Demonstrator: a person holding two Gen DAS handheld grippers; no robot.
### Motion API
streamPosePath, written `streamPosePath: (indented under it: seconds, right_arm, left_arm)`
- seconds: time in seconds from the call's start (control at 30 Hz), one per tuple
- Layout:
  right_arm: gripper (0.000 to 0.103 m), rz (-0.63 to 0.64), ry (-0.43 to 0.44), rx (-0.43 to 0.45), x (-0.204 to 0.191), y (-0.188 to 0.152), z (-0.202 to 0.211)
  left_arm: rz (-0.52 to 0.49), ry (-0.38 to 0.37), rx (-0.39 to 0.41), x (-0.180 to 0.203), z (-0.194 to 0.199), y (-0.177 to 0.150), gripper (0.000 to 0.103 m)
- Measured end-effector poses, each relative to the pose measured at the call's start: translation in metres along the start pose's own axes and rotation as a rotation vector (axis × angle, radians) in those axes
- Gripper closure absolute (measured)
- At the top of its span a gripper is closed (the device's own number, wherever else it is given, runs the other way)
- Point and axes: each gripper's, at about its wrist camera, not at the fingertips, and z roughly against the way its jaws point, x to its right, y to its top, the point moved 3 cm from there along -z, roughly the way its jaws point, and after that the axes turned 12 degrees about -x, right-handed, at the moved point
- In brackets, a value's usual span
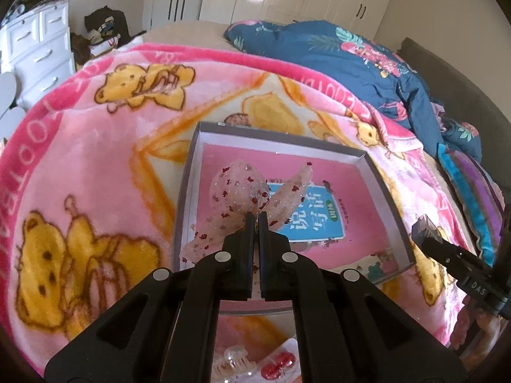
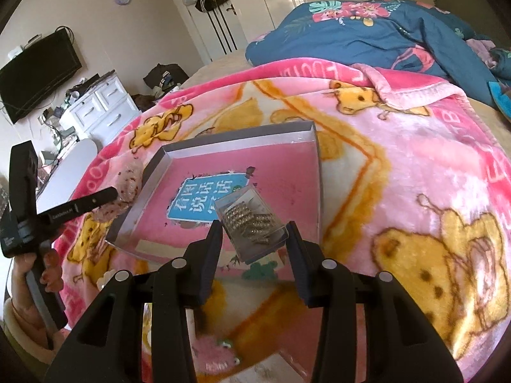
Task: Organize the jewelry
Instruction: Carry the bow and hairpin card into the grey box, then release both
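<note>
While over tray (image 1: 388,188): left gripper (image 1: 254,218) pinches bow (image 1: 238,188).
Right gripper (image 2: 254,228): wide, astride case (image 2: 250,223).
Next: lower bow, release.

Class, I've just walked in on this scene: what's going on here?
A person with a tool in each hand is sorting jewelry into a tray on a pink blanket. The left tool is shut on a glittery pink bow over the tray. The right tool is open around a clear box of sparkly pieces lying in the tray.
</note>
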Motion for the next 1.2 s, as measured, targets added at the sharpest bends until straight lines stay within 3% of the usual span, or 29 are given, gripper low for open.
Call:
streamPosePath:
  seconds: [0.27,0.67,0.8,0.9,1.03,1.1,1.2]
  right_arm:
    - [0.064,-0.019,-0.016,-0.024,0.000,0.004,-0.023]
    - [0.062,-0.062,-0.036,-0.034,0.007,0.002,-0.032]
    - [0.047,-0.088,-0.048,-0.033,0.009,0.000,-0.028]
    - [0.044,-0.096,-0.040,-0.009,0.011,-0.003,-0.018]
    - [0.025,-0.125,-0.030,0.027,0.014,-0.010,-0.003]
    - [0.021,-0.134,-0.022,0.044,0.015,-0.012,0.005]
    - [0.018,-0.136,-0.029,0.056,0.015,-0.017,0.014]
  left_arm:
    - [0.010,0.019,-0.060,-0.007,-0.028,-0.005,0.103]
    - [0.010,0.028,-0.079,-0.007,-0.031,-0.008,0.102]
    - [0.003,0.030,-0.070,-0.005,-0.029,-0.008,0.096]
    - [0.000,0.034,-0.071,-0.004,-0.026,-0.009,0.093]
    - [0.005,0.034,-0.068,-0.003,-0.021,-0.009,0.086]
    - [0.008,0.032,-0.062,-0.003,-0.016,-0.008,0.078]
    - [0.011,0.024,-0.053,-0.002,-0.008,-0.011,0.076]
